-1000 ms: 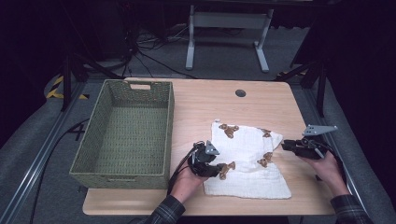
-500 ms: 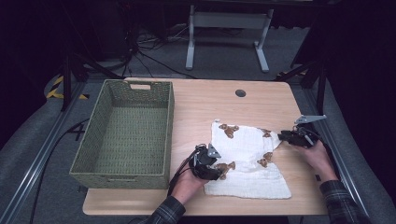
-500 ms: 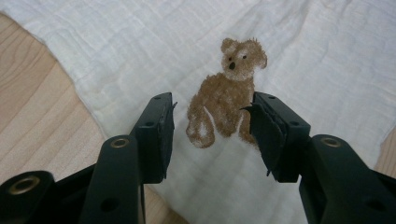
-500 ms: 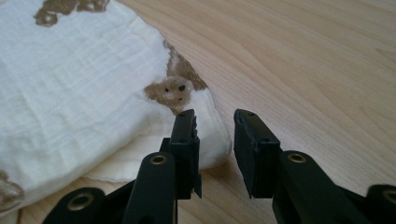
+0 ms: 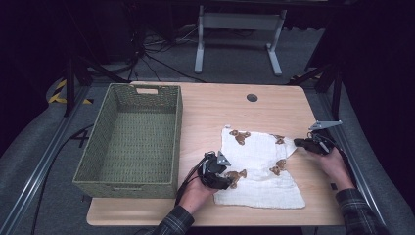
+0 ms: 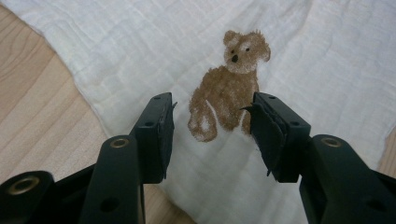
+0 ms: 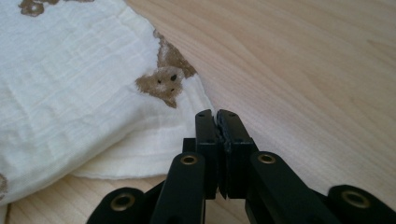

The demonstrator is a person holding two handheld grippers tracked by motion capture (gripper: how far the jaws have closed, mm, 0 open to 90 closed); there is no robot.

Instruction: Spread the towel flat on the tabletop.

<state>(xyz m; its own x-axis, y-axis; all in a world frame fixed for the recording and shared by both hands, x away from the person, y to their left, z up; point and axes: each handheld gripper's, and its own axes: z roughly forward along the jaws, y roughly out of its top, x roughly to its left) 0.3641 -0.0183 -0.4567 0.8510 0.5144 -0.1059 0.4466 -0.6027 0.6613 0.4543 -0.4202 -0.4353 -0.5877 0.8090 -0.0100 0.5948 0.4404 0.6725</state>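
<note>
A white cloth (image 5: pixel 257 166) printed with brown bears lies on the right half of the wooden table (image 5: pixel 220 107). My left gripper (image 5: pixel 222 177) rests at the cloth's left edge. It is open, with one jaw on each side of a bear print (image 6: pixel 227 86) and its fingertips (image 6: pixel 161 116) down on the cloth (image 6: pixel 303 56). My right gripper (image 5: pixel 297 143) lies low at the cloth's right corner. Its jaws have just been closing and now stand together (image 7: pixel 215 115), with the corner of the cloth (image 7: pixel 93 93) running into their tips beside a bear print (image 7: pixel 163 79).
A woven green basket (image 5: pixel 132 100) stands on the left half of the table with nothing in it. A small dark round hole (image 5: pixel 252 97) sits near the table's far edge. Beyond the table are a grey stand (image 5: pixel 237 22) and cables on the floor.
The right gripper has moved left to the cloth's right corner and its jaws have come together. The left gripper has stayed on the bear print.
</note>
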